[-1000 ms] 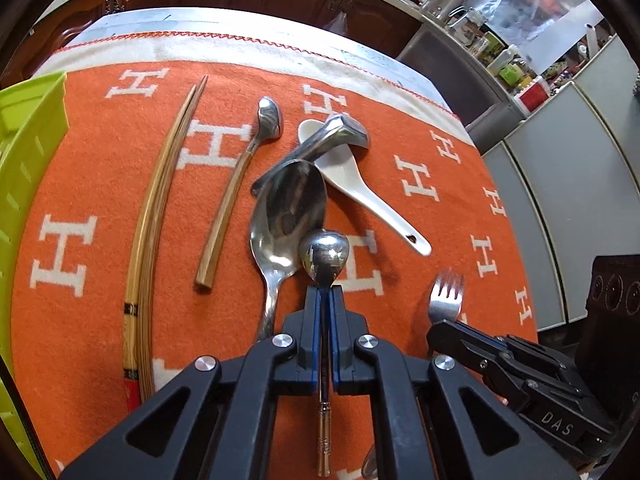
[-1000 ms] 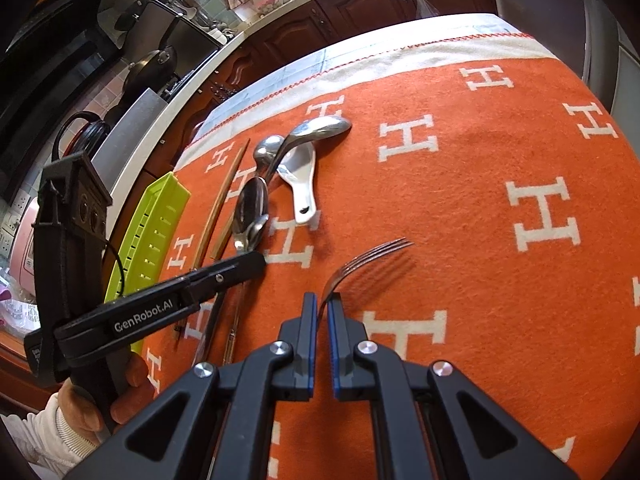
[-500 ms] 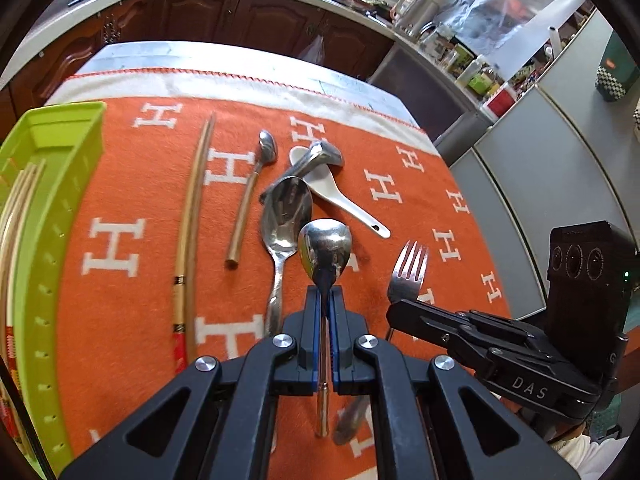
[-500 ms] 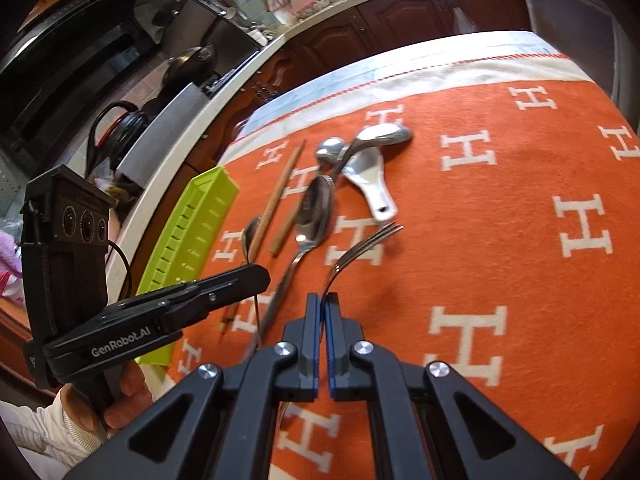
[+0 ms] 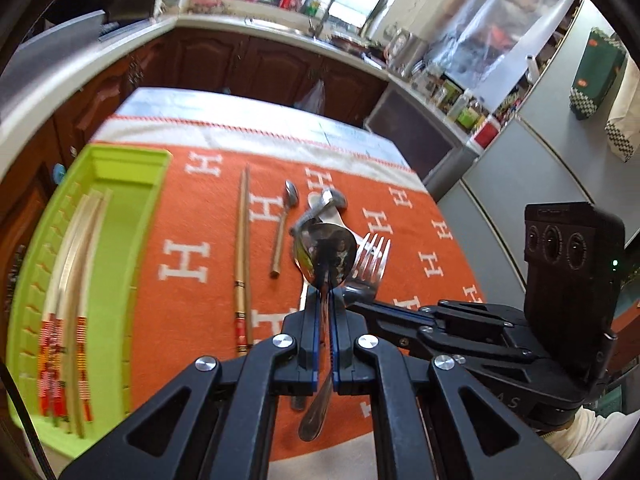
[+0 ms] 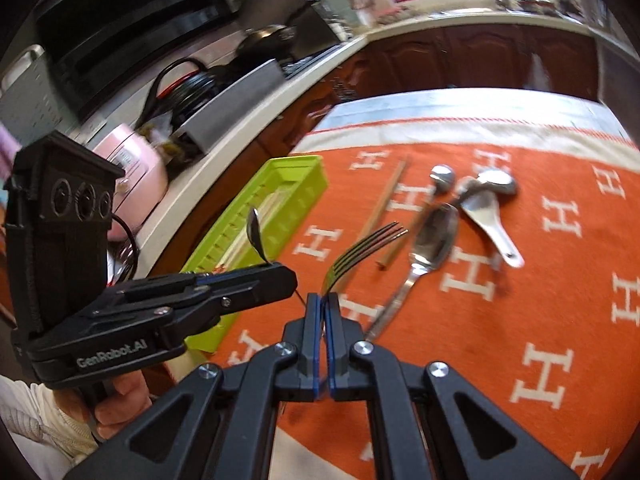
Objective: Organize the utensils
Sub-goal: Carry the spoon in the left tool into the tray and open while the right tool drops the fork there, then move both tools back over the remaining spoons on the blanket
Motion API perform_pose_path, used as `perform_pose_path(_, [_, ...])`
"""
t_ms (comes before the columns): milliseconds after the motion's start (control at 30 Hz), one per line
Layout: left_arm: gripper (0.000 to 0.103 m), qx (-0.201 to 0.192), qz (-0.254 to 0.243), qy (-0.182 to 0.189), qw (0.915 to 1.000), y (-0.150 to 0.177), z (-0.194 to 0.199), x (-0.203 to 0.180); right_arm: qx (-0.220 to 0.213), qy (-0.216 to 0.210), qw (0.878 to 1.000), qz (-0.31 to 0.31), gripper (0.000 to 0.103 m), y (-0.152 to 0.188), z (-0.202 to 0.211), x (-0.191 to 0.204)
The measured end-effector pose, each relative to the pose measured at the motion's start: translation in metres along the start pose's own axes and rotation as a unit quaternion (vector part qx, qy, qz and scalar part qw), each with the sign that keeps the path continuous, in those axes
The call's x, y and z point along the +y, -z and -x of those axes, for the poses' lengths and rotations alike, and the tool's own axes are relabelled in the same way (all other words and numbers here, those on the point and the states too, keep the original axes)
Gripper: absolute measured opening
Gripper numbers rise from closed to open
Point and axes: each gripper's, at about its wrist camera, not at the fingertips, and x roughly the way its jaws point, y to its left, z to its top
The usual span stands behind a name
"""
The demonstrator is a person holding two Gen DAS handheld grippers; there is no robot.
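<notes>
Above an orange blanket (image 5: 192, 304) by dark cabinets (image 5: 256, 64), left tool (image 5: 325, 304) grips a spoon (image 5: 329, 256), right tool (image 6: 322, 300) a fork (image 6: 360, 252).

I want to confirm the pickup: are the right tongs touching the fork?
Touching. The right wrist view shows the right tongs shut on the fork. Its neck comes out from between the closed pads with no gap.

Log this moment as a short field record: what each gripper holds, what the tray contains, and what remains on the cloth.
left gripper: jaws shut on a steel spoon, lifted off the cloth
right gripper: jaws shut on a fork, lifted off the cloth
green tray: chopsticks inside
orange cloth: chopstick pair, wood-handled spoon, large steel spoon, white ceramic spoon, steel ladle-type spoon
</notes>
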Motion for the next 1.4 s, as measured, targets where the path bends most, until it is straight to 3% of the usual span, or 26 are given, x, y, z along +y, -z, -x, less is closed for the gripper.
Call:
perform_pose_path(167, [0.002, -0.043, 0.006, -0.021, 0.9988, -0.006, 0.052, 0.011, -0.005, -0.025, 0.999, 0.041, 0.002, -0.016, 0.002, 0.038])
perform_pose_path(367, [0.002, -0.067, 0.012, -0.1, 0.9926, -0.015, 0.111, 0.037, -0.015, -0.058, 0.995, 0.078, 0.002, -0.037, -0.009, 0.085])
perform_pose_path(500, [0.002, -0.062, 0.023, -0.151, 0.9864, -0.015, 0.124, 0.063, -0.006, -0.076, 0.995, 0.068, 0.002, -0.052, -0.041, 0.104])
perform_pose_path(600, [0.002, -0.041, 0.03, -0.168, 0.9845, -0.012, 0.114, 0.084, 0.009, -0.074, 0.995, 0.07, 0.002, -0.056, -0.069, 0.111])
perform_pose_path(767, [0.002, 0.015, 0.039, -0.171, 0.9844, -0.006, 0.064, 0.108, 0.047, -0.037, 0.995, 0.082, 0.002, -0.059, -0.116, 0.105])
perform_pose_path(1000, [0.002, 0.061, 0.061, -0.147, 0.9854, -0.01, -0.006, 0.124, 0.06, 0.033, 0.995, 0.077, 0.005, -0.077, -0.149, 0.076])
perform_pose_path(1167, [0.005, 0.065, 0.073, -0.142, 0.985, -0.012, -0.022, 0.129, 0.065, 0.037, 0.996, 0.05, 0.005, -0.083, -0.149, 0.06])
perform_pose_path(1300, [0.016, 0.06, 0.07, -0.144, 0.9852, -0.013, -0.022, 0.121, 0.067, 0.026, 0.997, 0.025, 0.005, -0.078, -0.136, 0.047])
perform_pose_path(1400, [0.017, 0.056, 0.066, -0.149, 0.9851, -0.02, -0.02, 0.115, 0.055, 0.032, 0.998, 0.011, 0.005, -0.075, -0.122, 0.04])
